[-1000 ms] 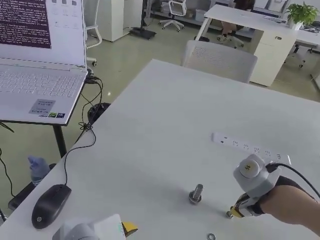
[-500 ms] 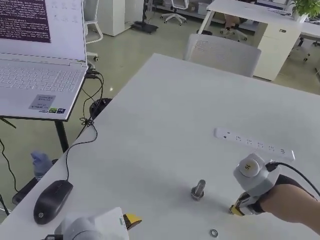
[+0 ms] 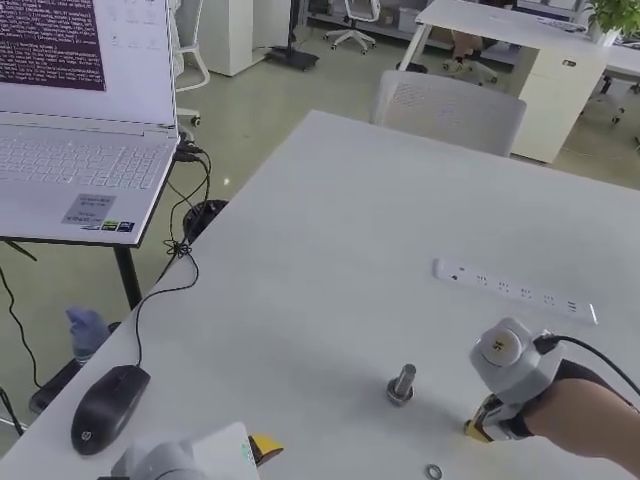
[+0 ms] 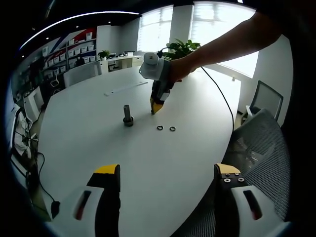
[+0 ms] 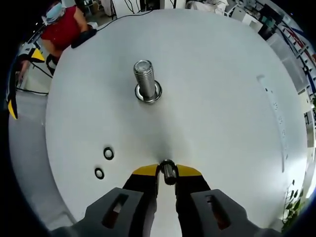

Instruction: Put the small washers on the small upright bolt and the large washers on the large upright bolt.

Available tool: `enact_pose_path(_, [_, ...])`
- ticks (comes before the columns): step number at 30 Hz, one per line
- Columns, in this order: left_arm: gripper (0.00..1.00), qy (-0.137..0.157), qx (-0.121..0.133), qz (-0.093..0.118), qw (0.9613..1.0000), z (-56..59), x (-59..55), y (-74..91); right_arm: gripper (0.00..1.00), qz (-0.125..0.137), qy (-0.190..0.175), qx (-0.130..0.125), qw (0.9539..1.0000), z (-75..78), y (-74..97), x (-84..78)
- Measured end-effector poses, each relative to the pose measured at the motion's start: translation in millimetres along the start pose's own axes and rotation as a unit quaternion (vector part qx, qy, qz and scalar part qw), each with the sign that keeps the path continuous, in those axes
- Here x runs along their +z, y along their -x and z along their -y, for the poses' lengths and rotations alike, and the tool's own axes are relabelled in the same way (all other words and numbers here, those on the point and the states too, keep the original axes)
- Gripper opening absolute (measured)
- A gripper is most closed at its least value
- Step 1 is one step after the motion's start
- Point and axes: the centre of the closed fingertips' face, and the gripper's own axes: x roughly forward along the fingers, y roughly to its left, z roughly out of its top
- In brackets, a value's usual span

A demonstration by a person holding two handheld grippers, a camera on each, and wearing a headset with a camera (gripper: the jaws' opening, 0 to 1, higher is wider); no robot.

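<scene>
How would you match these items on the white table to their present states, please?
Things:
1. large threaded steel bolt
2. small metal bolt
3. two small dark ring washers
4. left gripper

States:
A. lying flat on the white table
B. open, nothing between its jaws
C. standing upright, untouched
D. clamped by the right gripper

Pairs: 1-C, 2-D, 3-A, 4-B.

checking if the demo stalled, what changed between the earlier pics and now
Nothing visibly moved; the head view just shifted a little. The right tool stays shut on the small bolt, tip down, in the same spot beside the large bolt. The left tool is open and stays low at the near edge. The washers still lie loose.
</scene>
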Motion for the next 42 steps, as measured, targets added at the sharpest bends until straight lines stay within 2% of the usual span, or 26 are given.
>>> enact_pose_path(23, [0.74,0.003,-0.005,-0.007,1.0000,3.5,-5.0,-0.4,0.14,-0.003,0.002,0.002,1.0000,1.5,-0.5,-0.4])
enact_pose_path(32, [0.74,0.004,-0.006,-0.005,1.0000,5.7,-5.8,-0.3,0.19,-0.009,0.008,0.001,0.9999,1.3,-1.2,-5.2])
enact_pose_path(42, [0.74,0.004,-0.005,-0.007,1.0000,7.6,-8.7,1.7,0.21,-0.005,0.013,0.001,0.9999,-0.3,1.3,0.5])
